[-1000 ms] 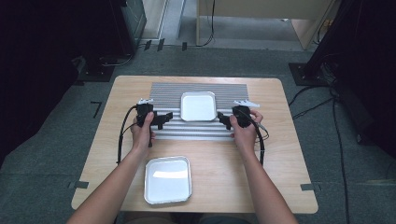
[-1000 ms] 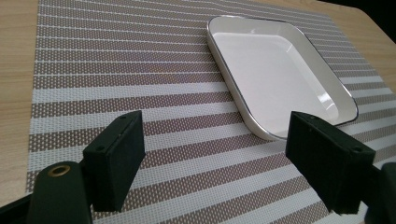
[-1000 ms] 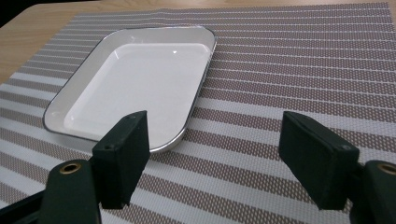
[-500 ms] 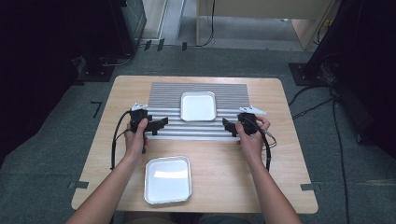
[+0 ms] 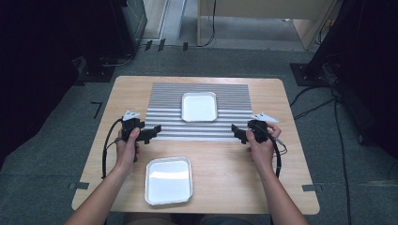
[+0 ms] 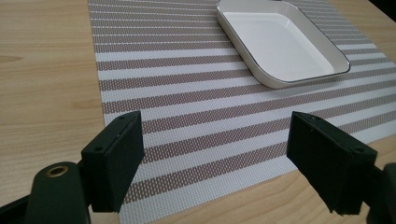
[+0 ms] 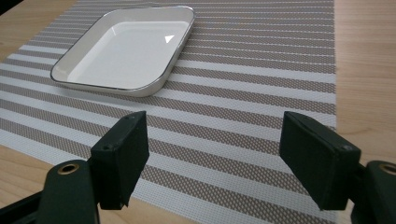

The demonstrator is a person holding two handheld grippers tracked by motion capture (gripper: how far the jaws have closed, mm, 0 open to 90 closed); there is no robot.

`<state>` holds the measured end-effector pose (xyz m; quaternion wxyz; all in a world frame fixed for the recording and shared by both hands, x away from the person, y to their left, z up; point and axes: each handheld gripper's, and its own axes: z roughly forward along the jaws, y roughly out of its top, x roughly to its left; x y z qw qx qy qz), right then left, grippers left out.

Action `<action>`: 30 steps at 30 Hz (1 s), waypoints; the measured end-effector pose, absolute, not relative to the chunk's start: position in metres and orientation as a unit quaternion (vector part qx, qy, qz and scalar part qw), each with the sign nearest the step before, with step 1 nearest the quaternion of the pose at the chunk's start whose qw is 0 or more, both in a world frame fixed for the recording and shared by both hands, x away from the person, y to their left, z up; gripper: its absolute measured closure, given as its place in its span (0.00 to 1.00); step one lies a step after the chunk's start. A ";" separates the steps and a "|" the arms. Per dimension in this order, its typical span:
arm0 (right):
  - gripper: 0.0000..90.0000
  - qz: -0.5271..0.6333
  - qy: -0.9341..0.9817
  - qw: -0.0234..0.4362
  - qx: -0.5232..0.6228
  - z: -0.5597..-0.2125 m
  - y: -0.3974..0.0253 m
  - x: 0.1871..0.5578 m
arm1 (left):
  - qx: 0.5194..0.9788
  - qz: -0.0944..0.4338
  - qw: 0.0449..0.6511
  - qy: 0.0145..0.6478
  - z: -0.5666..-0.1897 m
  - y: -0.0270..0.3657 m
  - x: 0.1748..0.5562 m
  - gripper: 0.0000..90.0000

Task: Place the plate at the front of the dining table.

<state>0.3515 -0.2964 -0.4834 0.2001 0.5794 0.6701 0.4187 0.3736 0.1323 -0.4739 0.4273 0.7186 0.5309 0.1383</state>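
The mat (image 5: 201,112) lies flat across the far half of the table (image 5: 291,154), stripes running side to side, its far edge close to the table's far edge and its near edge about at the table's middle. On it, centred side to side and toward the far edge, sits a white tray (image 5: 199,106), empty and level.

Left gripper (image 5: 154,131) sits low at the mat's near left corner, jaws spread wide and holding nothing. In the left gripper view (image 6: 219,163) the near edge of the mat (image 6: 196,135) runs right between the two black jaws, the left one over the corner, the right one over the mat's near edge; the tray (image 6: 280,44) lies well beyond them. Whether the jaws touch the mat, I cannot tell.

Right gripper (image 5: 237,133) mirrors it at the near right corner, jaws equally wide apart, empty. The right gripper view (image 7: 219,158) has mat (image 7: 243,121) between the jaws, with the tray (image 7: 126,49) off toward the far left of that picture.

Nearer the person, a second tray (image 5: 169,180) rests on bare wood by the table's near edge, left of centre, between the forearms, empty as well. Cables loop back from both grippers along the wrists.
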 end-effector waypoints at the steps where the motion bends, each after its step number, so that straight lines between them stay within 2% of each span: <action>1: 0.27 0.419 0.669 0.202 0.580 -0.483 -0.299 0.347 | 0.719 0.139 0.428 0.530 -0.474 0.133 0.372 0.21; 30: 0.27 0.412 0.665 0.223 0.582 -0.492 -0.340 0.288 | 0.707 0.146 0.434 0.539 -0.483 0.169 0.330 0.21</action>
